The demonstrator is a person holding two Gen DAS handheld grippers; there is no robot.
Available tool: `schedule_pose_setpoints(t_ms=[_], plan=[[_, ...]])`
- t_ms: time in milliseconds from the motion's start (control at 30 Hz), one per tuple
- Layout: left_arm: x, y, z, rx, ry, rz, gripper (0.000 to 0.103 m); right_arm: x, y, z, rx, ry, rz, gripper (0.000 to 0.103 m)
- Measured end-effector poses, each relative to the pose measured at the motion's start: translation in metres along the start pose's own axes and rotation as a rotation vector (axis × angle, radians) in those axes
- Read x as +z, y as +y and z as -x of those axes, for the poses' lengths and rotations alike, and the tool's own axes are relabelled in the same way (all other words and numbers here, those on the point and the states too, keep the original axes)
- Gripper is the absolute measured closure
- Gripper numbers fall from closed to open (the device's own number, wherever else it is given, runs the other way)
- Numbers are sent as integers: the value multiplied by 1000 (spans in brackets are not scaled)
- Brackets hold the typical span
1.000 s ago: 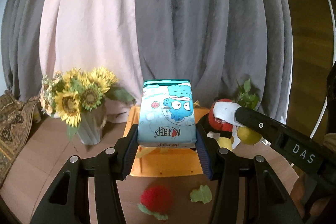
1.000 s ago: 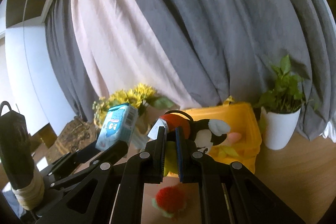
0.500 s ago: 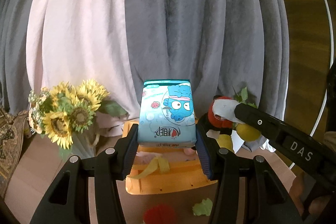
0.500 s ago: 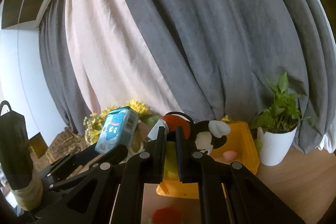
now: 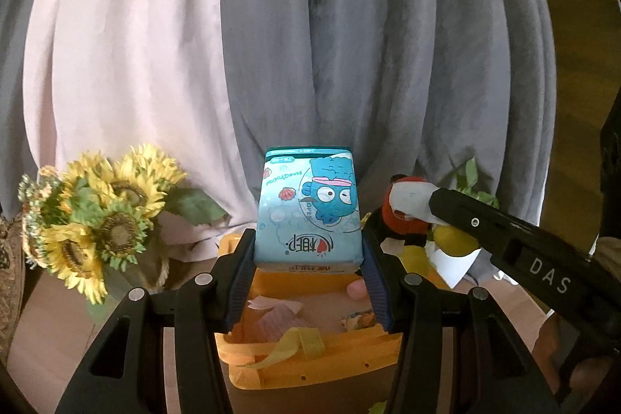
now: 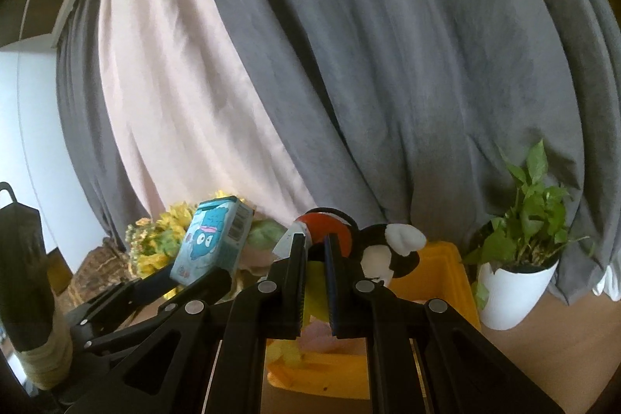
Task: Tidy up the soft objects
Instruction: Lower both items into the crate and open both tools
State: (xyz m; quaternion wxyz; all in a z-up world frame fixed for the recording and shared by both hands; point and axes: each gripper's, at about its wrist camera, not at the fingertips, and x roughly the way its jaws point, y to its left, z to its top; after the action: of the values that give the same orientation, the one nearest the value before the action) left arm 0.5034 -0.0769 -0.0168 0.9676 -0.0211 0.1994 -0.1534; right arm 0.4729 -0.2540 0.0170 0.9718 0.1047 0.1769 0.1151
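Both grippers had advanced over the yellow bin (image 5: 310,369); left gripper (image 5: 308,264) clamped a blue cartoon-printed tissue pack (image 5: 310,208), right gripper (image 6: 314,255) pinched a black, red and white plush toy (image 6: 388,247).

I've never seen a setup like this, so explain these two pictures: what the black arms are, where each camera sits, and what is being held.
There is no robot. A person holds a two-finger gripper in each hand, and a wide-angle camera on each looks forward along its fingers.

The left camera shows the left gripper clamped on a blue tissue pack. The right camera shows the right gripper shut on a plush toy, black, white and red.

Both hang over a yellow bin that already holds some small soft things. The bin stands on a wooden table, with sunflowers to one side, a potted plant to the other, and curtains behind.
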Motion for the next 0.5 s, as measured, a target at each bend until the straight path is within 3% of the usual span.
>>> schedule_pose_setpoints(t_ms=[500], plan=[[-30, 7, -91, -12, 185, 7, 52, -25, -41, -90, -50, 168, -36, 92]])
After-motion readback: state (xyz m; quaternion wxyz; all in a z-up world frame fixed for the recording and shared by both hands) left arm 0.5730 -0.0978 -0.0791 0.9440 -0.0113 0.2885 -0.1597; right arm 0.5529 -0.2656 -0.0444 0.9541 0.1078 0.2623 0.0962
